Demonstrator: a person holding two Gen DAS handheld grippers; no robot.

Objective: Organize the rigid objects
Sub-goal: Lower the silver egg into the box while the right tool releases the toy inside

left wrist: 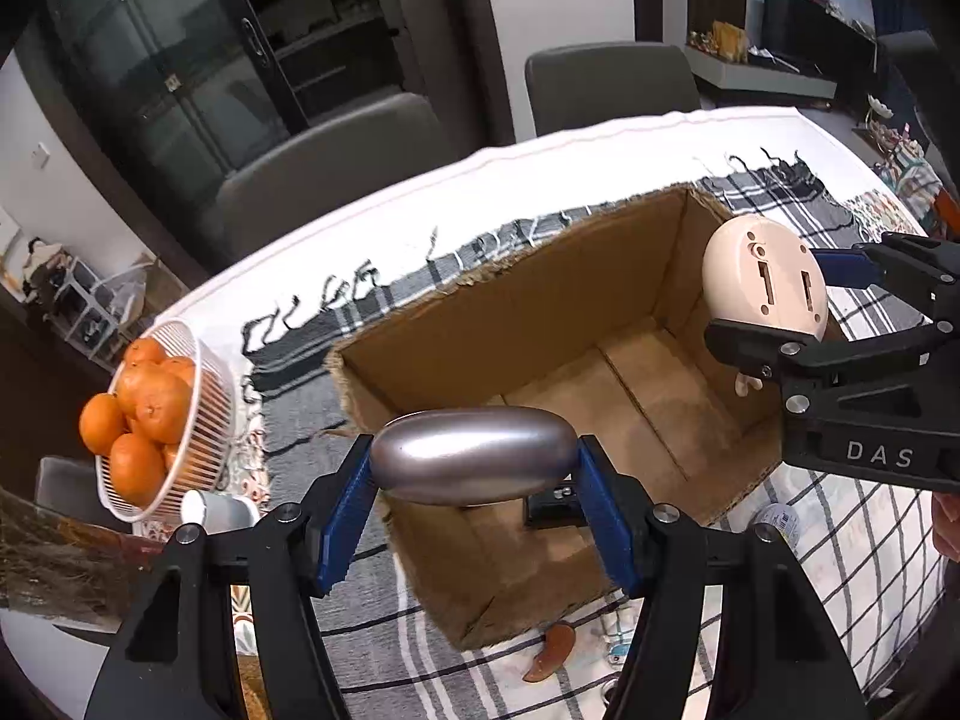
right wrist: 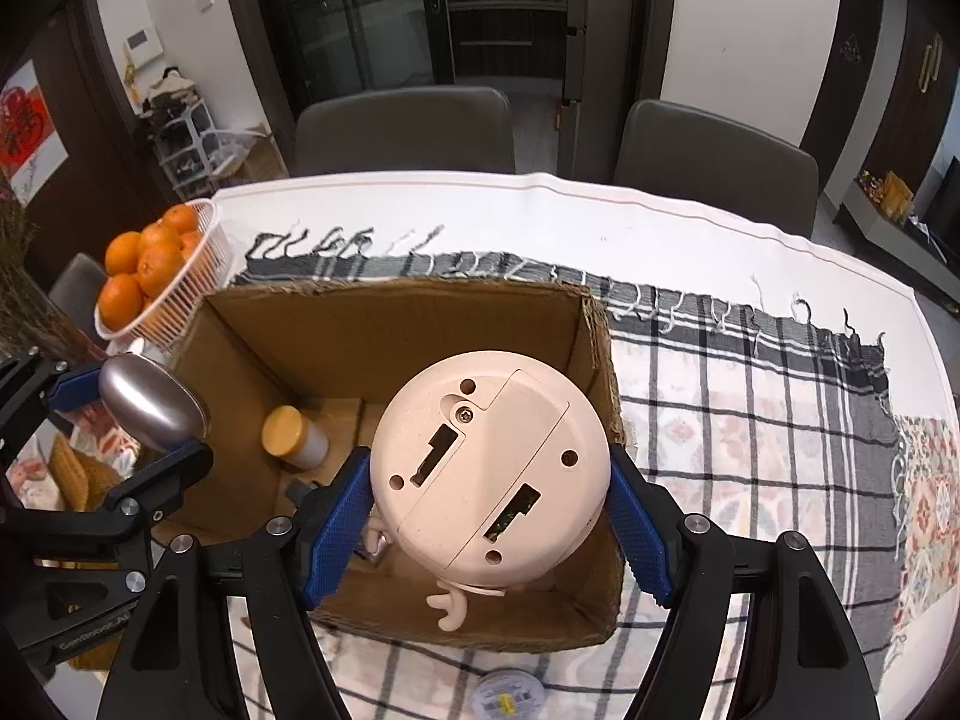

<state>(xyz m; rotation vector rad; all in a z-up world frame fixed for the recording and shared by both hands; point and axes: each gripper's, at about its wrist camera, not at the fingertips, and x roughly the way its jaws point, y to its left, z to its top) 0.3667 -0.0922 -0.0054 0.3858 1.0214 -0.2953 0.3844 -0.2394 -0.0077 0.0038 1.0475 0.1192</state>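
Left gripper (left wrist: 474, 477): jaws closed on silver oval obj. (left wrist: 471, 456), blue pads pressed to both ends; held over near-left part of cardboard box (left wrist: 540, 294).
Right gripper (right wrist: 489, 516): jaws closed on round cream clock (right wrist: 489, 462), back side turned to cam.; slots, screw and battery cover were seen; held over near-right part of box.
Clock feet: small cream prongs (right wrist: 450, 603) were seen at lower edge, hanging inside box opening.
Box: open-topped, torn rim, set on checked cloth (right wrist: 750, 420) on white-covered table (right wrist: 540, 210).
Box contents: yellow-lidded jar (right wrist: 291, 435) lay on floor near left wall; dark small item (left wrist: 555, 507) was seen on floor under silver obj., type not made out.
In the way: both held items and gripper fingers covered much of box floor; rest of contents could not be told.
Around, left: white basket (right wrist: 201, 282) w/ oranges (right wrist: 147, 267) just beside box's far-left corner; grey-white cup (left wrist: 219, 510) near basket.
Around, near edge: brown curved piece (left wrist: 549, 654) and round labelled lid (right wrist: 507, 693) lay on cloth outside box.
Beyond table: two grey chairs (right wrist: 405, 132), dark glass doors (right wrist: 360, 18).
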